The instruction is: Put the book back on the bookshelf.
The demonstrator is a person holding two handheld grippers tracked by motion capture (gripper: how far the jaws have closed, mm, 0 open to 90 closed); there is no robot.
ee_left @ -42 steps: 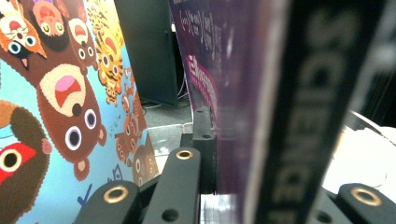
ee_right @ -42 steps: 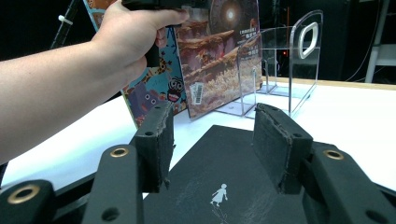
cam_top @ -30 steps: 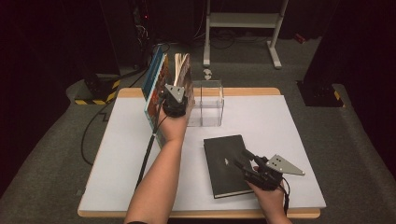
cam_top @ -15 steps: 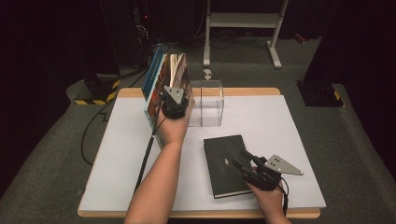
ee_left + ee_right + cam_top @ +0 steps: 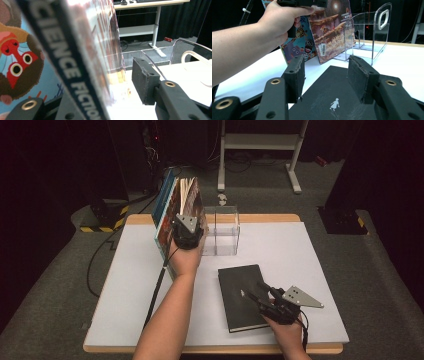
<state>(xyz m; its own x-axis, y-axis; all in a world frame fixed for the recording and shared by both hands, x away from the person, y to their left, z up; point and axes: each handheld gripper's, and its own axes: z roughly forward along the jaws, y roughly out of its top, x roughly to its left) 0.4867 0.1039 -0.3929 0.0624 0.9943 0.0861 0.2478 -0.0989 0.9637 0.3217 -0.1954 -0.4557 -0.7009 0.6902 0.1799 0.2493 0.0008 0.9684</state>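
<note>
Two grippers at work here: the left gripper (image 5: 188, 231) is up at the leaning books (image 5: 176, 210) beside the clear rack (image 5: 223, 230), and its jaws have just been opening, so the science fiction book (image 5: 75, 62) sits between them with the right pad clear of it. Looks let go, probably. The right gripper (image 5: 260, 292) hovers over the black book (image 5: 242, 295) flat on the desk (image 5: 310, 250), jaws apart, ready to grab it next.

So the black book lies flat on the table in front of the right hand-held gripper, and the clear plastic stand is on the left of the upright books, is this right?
Not quite. The clear plastic stand is on the right of the upright books, as the high view shows. The black book does lie flat before the right hand-held gripper.
</note>
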